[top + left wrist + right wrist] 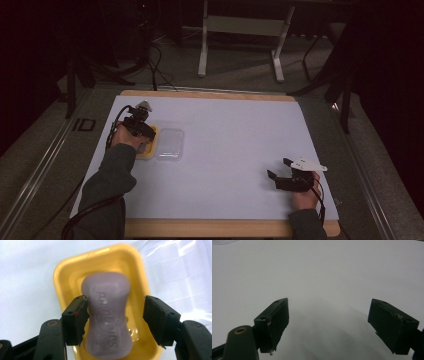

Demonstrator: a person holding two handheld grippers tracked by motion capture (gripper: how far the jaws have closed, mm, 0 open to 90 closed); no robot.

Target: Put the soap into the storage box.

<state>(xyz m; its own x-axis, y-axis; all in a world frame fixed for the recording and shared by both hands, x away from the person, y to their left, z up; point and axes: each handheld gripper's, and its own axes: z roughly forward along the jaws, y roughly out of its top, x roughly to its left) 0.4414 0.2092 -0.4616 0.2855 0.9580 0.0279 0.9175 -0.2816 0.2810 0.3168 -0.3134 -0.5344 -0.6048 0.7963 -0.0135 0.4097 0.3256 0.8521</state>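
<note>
While the soap is lying in its dish, the scene is reading as follows.

Soap: a pale purple bar of soap (107, 315) is lying in the yellow soap dish (65, 272), its long side running toward the camera in the left gripper view and its embossed face turned up.
Dish: it is sitting on the white table cover (235, 150) near the left edge, with a clear plastic lid (169, 144) lying just beside it.
Left gripper: the left gripper (116, 320) is hanging over the dish with its jaws parted around the bar; one pad is sitting against the bar's side, the other is standing clear, so it is not pinching it.
Right gripper: the right gripper (279, 169) is resting low over the bare cover, well apart from the dish, jaws spread wide with nothing between them.
</note>
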